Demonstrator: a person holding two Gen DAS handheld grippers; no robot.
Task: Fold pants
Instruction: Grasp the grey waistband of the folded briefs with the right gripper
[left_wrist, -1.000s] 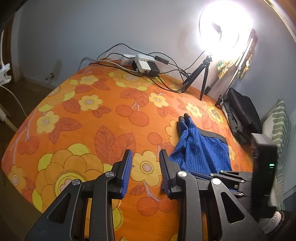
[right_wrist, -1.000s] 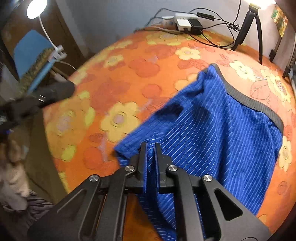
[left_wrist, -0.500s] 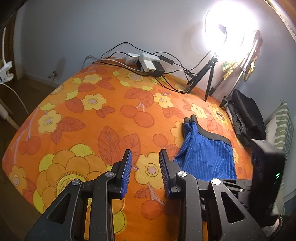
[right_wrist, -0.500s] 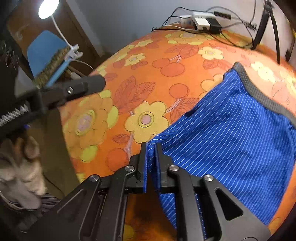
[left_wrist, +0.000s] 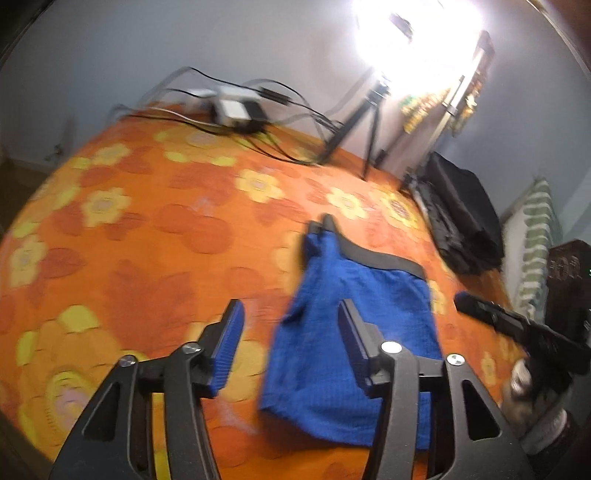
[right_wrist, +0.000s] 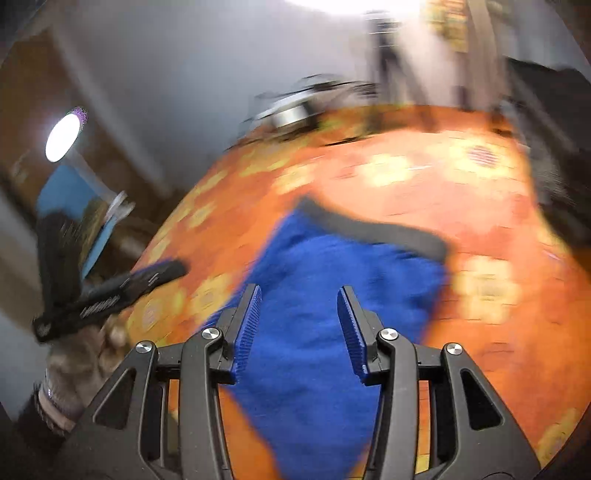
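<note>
Both views are motion-blurred. In my left wrist view, my left gripper (left_wrist: 291, 343) has its jaws spread wide w/ nothing between the blue pads; it hangs above the bed (left_wrist: 147, 229), which is covered in an orange spread w/ yellow flowers. The pants (left_wrist: 354, 332), blue w/ a dark grey waistband, lie on the spread from centre toward 5 o'clock, waistband at the far end, near hem toward me. My right-hand pad overlaps the cloth in this view; can't tell if it touches. At 12 o'clock, by the wall, sits a power strip (left_wrist: 236, 109) w/ tangled cables. At 1 o'clock a bright ring light on a tripod (left_wrist: 369, 136). At 3 o'clock a black bag (left_wrist: 461, 218) on the spread, then a green-striped cushion (left_wrist: 535, 236). My right gripper (left_wrist: 517, 328) shows at approx. 4 o'clock.

In the right wrist view, my left gripper (right_wrist: 107, 295) shows at 9 o'clock as a dark blurred bar. My right gripper (right_wrist: 299, 325) has its jaws spread apart, empty, above the pants (right_wrist: 332, 295), which fill the centre down to 6 o'clock.
</note>
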